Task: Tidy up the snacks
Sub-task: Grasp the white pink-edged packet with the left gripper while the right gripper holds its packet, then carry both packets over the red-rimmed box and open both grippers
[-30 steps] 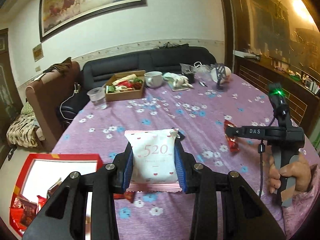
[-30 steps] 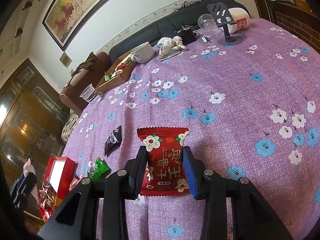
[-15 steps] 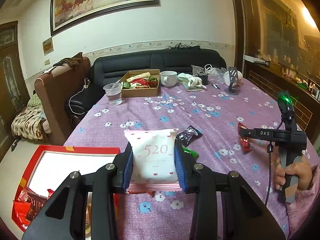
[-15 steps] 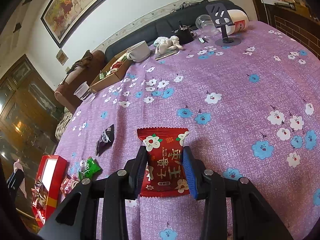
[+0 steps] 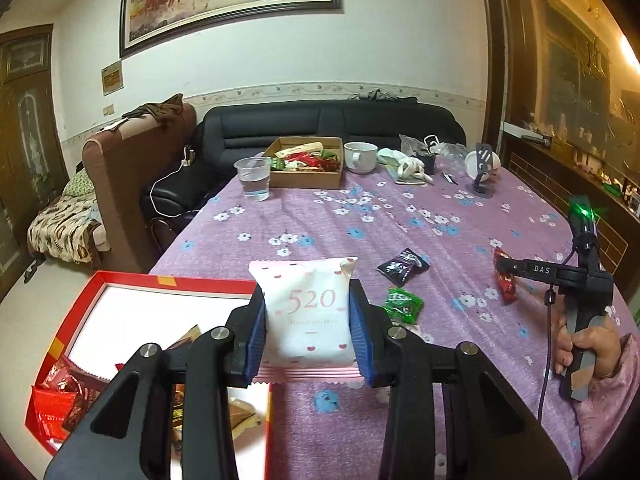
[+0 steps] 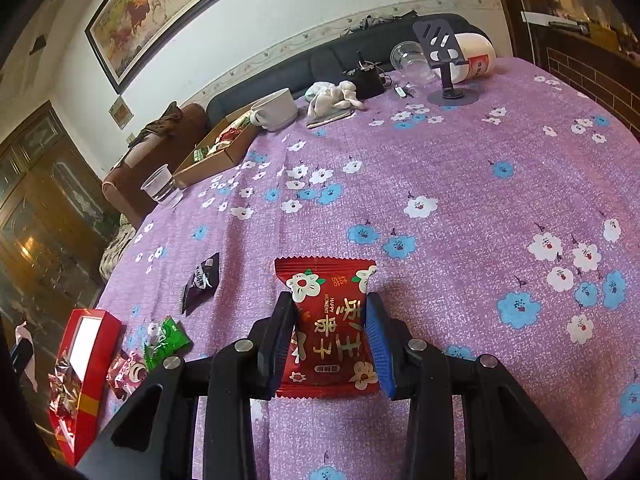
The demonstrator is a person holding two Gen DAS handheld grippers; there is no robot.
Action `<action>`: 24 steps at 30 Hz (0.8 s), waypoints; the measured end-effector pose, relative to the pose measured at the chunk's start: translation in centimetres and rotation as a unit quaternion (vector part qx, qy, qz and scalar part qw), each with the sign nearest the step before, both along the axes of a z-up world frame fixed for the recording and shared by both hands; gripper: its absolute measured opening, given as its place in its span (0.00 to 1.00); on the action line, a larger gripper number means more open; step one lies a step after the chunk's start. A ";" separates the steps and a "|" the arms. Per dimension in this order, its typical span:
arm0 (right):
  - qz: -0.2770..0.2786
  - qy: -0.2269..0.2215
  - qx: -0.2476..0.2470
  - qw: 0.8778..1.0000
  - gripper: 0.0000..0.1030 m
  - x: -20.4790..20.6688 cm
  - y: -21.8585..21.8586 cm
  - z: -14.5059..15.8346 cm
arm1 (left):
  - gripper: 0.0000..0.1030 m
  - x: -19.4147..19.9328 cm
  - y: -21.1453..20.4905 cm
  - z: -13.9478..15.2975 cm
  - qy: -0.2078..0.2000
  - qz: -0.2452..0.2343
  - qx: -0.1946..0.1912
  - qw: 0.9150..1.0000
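Note:
My left gripper (image 5: 307,318) is shut on a white snack packet marked 520 (image 5: 308,312), held above the table's near left edge, beside the red box (image 5: 86,300). The box holds several wrapped snacks and also shows in the right wrist view (image 6: 90,344). My right gripper (image 6: 330,336) is shut on a red snack packet with white flowers (image 6: 328,320), low over the purple floral tablecloth (image 6: 460,184). In the left wrist view the right gripper (image 5: 505,276) shows at the right with that red packet (image 5: 505,286). A black packet (image 5: 402,266) and a green packet (image 5: 402,304) lie loose on the cloth.
A cardboard box of snacks (image 5: 306,162), a plastic cup of water (image 5: 253,178), a white mug (image 5: 360,156), a phone stand (image 5: 482,172) and clutter stand at the far end. A pink packet (image 6: 128,372) lies by the red box. A sofa (image 5: 332,124) stands behind the table.
My left gripper has moved left and back with the white packet, bringing the red box more into view. My right gripper has held the red packet almost still.

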State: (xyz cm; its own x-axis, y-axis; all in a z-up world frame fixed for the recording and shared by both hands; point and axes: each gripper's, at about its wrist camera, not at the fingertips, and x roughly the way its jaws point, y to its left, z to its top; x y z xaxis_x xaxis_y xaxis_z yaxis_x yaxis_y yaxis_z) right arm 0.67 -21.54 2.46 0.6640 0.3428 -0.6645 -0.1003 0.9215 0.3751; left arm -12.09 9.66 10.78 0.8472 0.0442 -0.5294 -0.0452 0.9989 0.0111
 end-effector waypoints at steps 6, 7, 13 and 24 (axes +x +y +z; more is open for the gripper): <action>-0.004 -0.012 -0.015 1.000 0.37 0.0 0.1 0.0 | 0.34 -0.6 1.9 0.0 -0.003 0.012 -0.011 1.000; -0.005 -0.013 -0.018 1.000 0.37 0.0 0.2 -0.1 | 0.34 -0.7 2.1 0.0 -0.004 0.013 -0.012 1.000; -0.008 -0.015 -0.026 1.000 0.37 0.0 0.2 -0.2 | 0.34 -1.5 3.8 0.2 -0.009 0.025 -0.021 0.999; -0.009 -0.023 0.006 1.000 0.35 -1.9 0.9 0.8 | 0.34 -2.6 6.1 0.1 -0.015 0.038 -0.034 0.999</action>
